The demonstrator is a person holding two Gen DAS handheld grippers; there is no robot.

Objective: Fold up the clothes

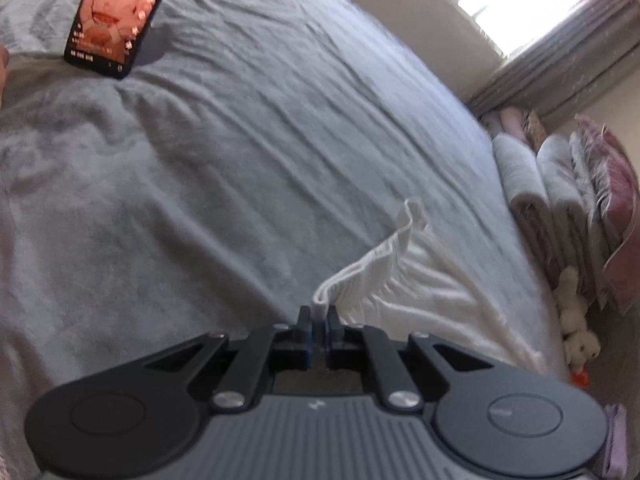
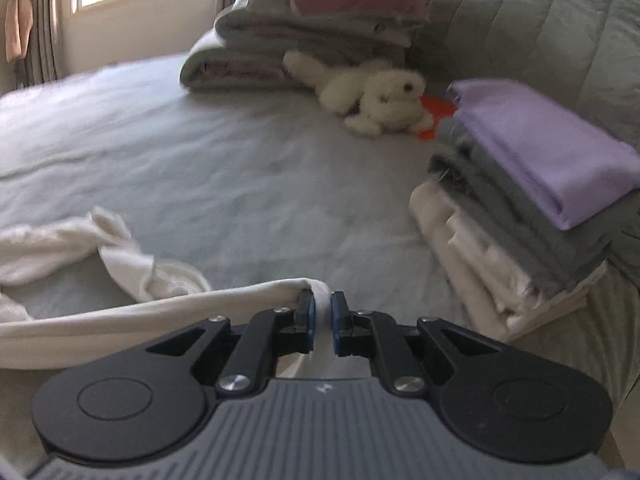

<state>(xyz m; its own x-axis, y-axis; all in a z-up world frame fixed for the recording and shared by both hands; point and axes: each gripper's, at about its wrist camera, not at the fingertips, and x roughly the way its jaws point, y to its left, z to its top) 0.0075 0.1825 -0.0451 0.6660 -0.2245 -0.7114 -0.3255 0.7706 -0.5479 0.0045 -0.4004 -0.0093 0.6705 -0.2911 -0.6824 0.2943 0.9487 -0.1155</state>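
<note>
A white garment lies crumpled on the grey bedspread. In the left wrist view my left gripper is shut on a ribbed edge of this garment, which rises from the jaws and runs off to the right. In the right wrist view my right gripper is shut on another edge of the white garment. That edge stretches away to the left, and the remaining cloth is bunched on the bed behind it.
A phone with a lit screen leans at the far left of the bed. A pile of folded clothes, purple on top, sits at the right. A white plush toy and stacked blankets lie beyond.
</note>
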